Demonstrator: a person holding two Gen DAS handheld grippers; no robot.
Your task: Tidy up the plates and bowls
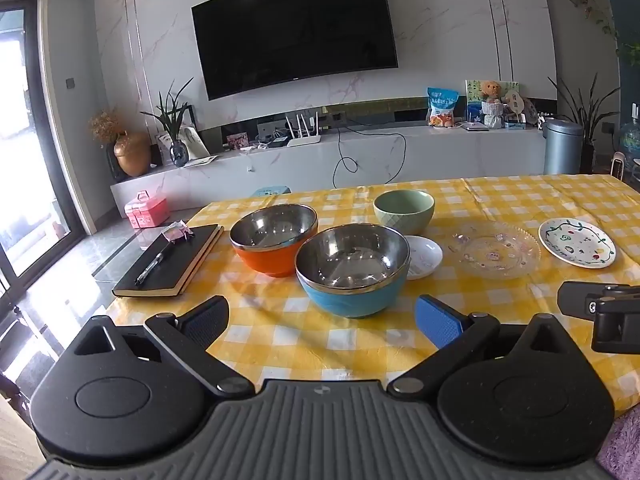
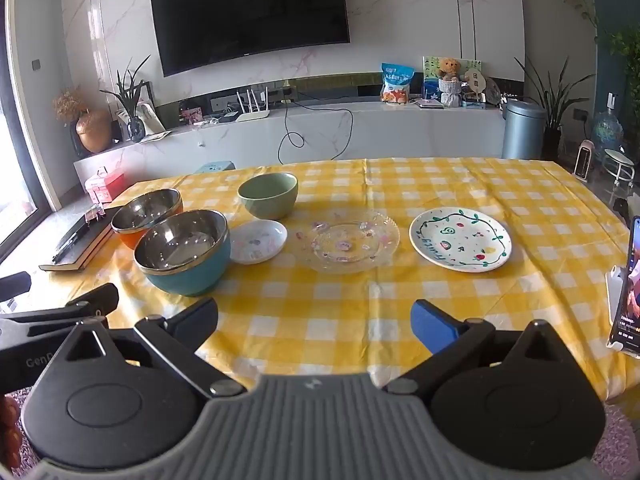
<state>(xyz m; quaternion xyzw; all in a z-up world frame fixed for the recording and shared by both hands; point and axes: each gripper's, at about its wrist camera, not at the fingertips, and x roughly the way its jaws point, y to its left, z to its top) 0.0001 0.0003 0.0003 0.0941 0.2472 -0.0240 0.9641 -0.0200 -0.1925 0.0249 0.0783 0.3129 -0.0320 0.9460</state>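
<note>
Yellow-and-white checked cloth covers the bench (image 2: 360, 320). Left gripper (image 1: 320, 322) and right gripper (image 2: 314, 320) both hover over the near edge, jaws spread wide, nothing between them.

Toward the left edge: blue bowl (image 1: 352, 272) and orange bowl (image 1: 274, 240), both steel-lined and glossy, standing just beside each other; whether they touch is not clear. Green ceramic bowl (image 1: 404, 210) sits behind them, nearer the far edge. Small white dish (image 1: 426, 256) is partly hidden behind the blue bowl. Clear glass plate (image 2: 348, 240), scalloped rim and faint prints, lies mid-bench; white painted plate (image 2: 460, 240) lies toward the right edge, apart from it.

Left view only: full black notebook (image 1: 172, 264) with pen (image 1: 154, 264) at the left edge. Right view only: phone (image 2: 626, 284) propped upright at the right edge, cut off by the frame.
</note>
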